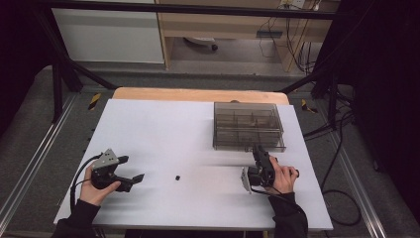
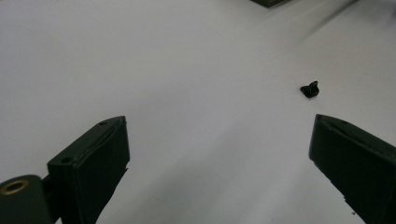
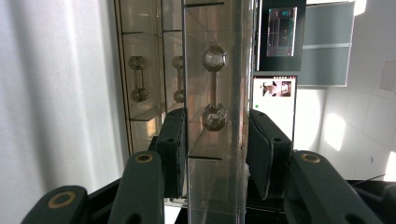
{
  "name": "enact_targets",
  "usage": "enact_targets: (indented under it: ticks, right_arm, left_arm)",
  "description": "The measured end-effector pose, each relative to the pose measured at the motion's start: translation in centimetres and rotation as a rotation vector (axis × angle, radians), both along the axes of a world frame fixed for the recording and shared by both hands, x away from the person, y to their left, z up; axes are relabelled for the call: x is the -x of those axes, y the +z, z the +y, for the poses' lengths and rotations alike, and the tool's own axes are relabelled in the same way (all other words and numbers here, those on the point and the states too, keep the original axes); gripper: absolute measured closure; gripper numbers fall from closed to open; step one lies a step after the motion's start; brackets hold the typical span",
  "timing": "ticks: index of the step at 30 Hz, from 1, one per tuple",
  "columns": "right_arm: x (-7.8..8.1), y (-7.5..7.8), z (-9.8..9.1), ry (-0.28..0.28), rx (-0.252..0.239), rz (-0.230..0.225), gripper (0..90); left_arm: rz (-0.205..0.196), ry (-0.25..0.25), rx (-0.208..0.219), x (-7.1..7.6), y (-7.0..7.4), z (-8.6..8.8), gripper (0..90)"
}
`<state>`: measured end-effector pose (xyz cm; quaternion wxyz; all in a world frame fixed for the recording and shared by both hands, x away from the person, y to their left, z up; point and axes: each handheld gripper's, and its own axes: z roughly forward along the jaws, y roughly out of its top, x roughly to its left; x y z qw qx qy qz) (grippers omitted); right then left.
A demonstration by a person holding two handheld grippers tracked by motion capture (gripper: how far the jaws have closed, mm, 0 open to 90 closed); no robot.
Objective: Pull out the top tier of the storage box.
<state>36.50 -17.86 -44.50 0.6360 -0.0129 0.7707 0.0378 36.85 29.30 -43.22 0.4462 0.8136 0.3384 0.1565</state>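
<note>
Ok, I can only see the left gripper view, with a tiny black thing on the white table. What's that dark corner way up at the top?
Observer: That is a clear compartment box, sitting on the far right part of the table.
Operator: Is the other gripper doing something?
Observer: Yes. The right gripper has its jaws closed on the box's near wall, one on each side.
Operator: Is the tiny black thing near the box?
Observer: No. The small black piece lies apart from it, out in the open between the two grippers, closer to the left gripper.
</note>
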Motion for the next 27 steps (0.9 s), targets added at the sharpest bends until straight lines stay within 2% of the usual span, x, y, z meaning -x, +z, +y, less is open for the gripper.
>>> enact_targets:
  ticks: [27]
  right_arm:
    - [0.96,-0.13,-0.16,0.007,-0.007,-0.001,60.9]
  left_arm:
    - [-0.002,-0.002,-0.002,0.02,0.03,-0.02,4.7]
